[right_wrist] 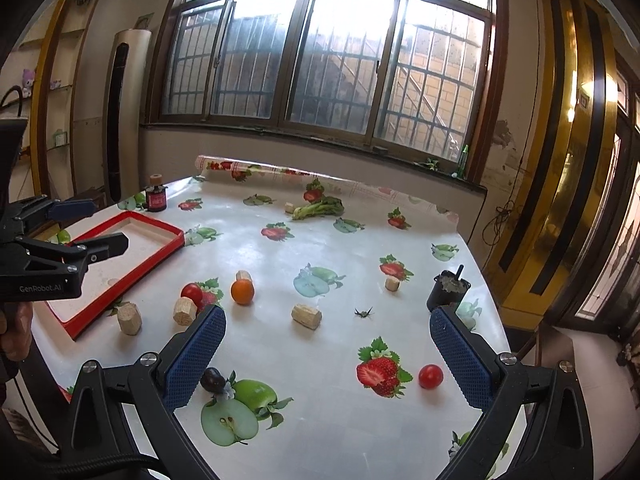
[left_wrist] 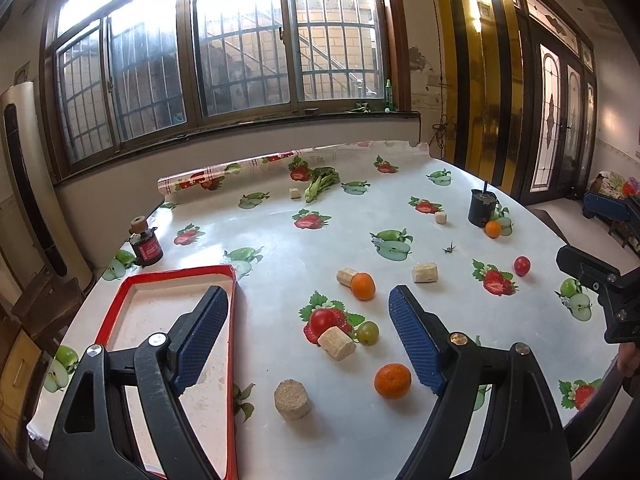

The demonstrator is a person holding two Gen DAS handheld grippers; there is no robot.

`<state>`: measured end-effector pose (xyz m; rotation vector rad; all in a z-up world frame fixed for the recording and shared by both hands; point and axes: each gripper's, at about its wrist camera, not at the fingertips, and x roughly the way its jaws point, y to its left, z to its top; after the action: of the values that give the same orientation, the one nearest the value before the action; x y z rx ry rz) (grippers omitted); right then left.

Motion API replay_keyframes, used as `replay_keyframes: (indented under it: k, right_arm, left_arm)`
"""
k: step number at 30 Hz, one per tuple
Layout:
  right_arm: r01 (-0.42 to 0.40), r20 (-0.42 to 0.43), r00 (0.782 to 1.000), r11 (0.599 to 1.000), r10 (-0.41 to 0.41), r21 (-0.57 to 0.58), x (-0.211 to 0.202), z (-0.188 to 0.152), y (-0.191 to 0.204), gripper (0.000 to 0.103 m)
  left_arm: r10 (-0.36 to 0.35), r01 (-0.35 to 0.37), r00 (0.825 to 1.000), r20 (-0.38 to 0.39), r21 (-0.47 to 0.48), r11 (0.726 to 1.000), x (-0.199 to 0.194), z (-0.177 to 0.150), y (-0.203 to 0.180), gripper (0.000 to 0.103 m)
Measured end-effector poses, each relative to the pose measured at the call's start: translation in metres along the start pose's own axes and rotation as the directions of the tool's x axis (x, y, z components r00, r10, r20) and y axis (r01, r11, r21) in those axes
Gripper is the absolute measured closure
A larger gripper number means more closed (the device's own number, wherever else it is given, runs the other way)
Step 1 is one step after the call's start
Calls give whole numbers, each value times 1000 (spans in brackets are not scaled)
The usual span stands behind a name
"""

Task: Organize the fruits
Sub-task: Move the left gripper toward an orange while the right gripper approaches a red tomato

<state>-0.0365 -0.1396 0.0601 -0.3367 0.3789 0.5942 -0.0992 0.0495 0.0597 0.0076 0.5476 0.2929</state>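
A red-rimmed tray [left_wrist: 129, 294] lies at the table's left; it also shows in the right wrist view [right_wrist: 132, 268]. Loose fruit lie on the fruit-print cloth: a near orange [left_wrist: 392, 380], a farther orange [left_wrist: 363, 286] [right_wrist: 242, 291], a far small orange [left_wrist: 493, 229], a red tomato [left_wrist: 322, 319] [right_wrist: 191, 292], a green grape [left_wrist: 367, 332], and a cherry tomato [left_wrist: 521, 265] [right_wrist: 431, 376]. A dark plum [right_wrist: 212, 379] lies by my right gripper's left finger. My left gripper [left_wrist: 308, 336] is open and empty above the table, its left finger over the tray. My right gripper [right_wrist: 326, 356] is open and empty.
Several cork cylinders [left_wrist: 292, 399] [right_wrist: 306, 315] lie among the fruit. A black pot [left_wrist: 483, 207] [right_wrist: 447, 290], a red-labelled bottle [left_wrist: 145, 245], a leafy green [left_wrist: 320, 184] and a small paper crane [left_wrist: 450, 247] stand farther back. The rolled cloth edge runs along the back.
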Motion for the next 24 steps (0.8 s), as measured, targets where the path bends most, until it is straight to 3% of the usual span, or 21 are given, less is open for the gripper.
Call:
replay_keyframes:
  k: [24]
  right_arm:
    - [2, -47, 999, 998, 1, 64, 8, -23, -23, 0]
  left_arm:
    - [-60, 60, 997, -49, 6, 998, 8, -7, -15, 20]
